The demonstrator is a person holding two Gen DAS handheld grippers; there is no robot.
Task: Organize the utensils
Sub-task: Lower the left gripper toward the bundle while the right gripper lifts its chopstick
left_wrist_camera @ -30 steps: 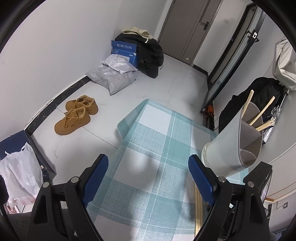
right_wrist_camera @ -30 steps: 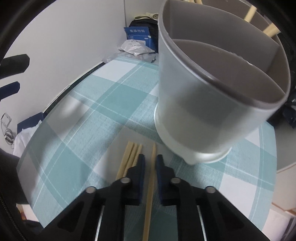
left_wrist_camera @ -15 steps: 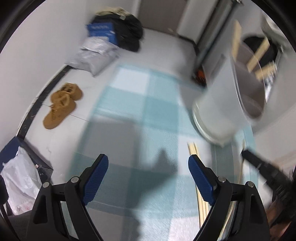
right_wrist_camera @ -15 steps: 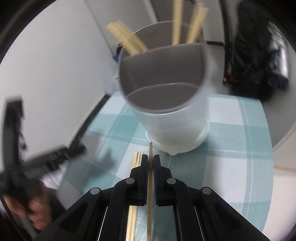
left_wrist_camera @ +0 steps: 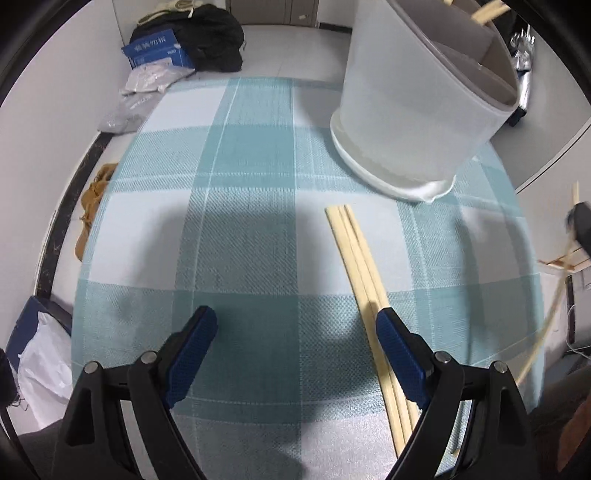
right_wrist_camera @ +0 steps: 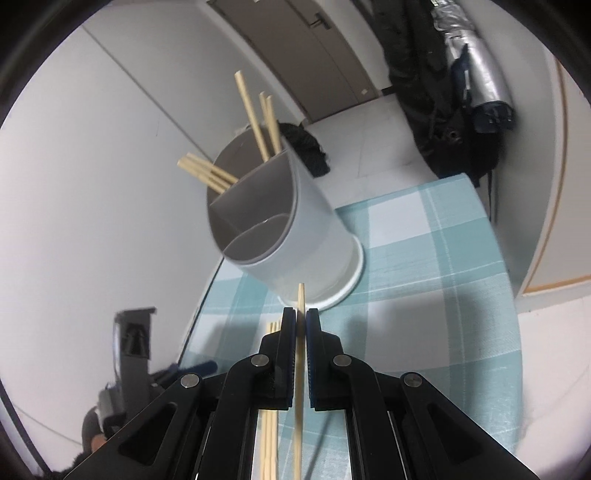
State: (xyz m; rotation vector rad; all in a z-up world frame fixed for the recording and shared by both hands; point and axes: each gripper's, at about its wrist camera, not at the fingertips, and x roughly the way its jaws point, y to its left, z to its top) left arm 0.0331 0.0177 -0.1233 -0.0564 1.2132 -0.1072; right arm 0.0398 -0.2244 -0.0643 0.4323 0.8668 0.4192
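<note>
A white utensil holder (left_wrist_camera: 417,110) with grey divided compartments stands on the teal checked tablecloth (left_wrist_camera: 251,177); it also shows in the right wrist view (right_wrist_camera: 295,236) with several chopsticks (right_wrist_camera: 258,122) standing in its far compartments. Three loose chopsticks (left_wrist_camera: 358,254) lie on the cloth. My left gripper (left_wrist_camera: 295,332) is open and empty, low over the cloth, its right finger over the loose chopsticks. My right gripper (right_wrist_camera: 301,321) is shut on one chopstick (right_wrist_camera: 300,369), held above the table, tip pointing toward the holder. The loose chopsticks (right_wrist_camera: 271,369) lie below it.
On the floor beyond the table lie a blue box (left_wrist_camera: 157,51), black bags (left_wrist_camera: 207,33), grey parcels (left_wrist_camera: 147,81) and tan shoes (left_wrist_camera: 92,206). A grey door (right_wrist_camera: 314,55) and a black coat (right_wrist_camera: 436,92) stand behind. The table edge curves on the right.
My right gripper has closed on one chopstick and lifted it off the cloth, away from the holder. My left gripper has dropped lower and nearer the loose chopsticks.
</note>
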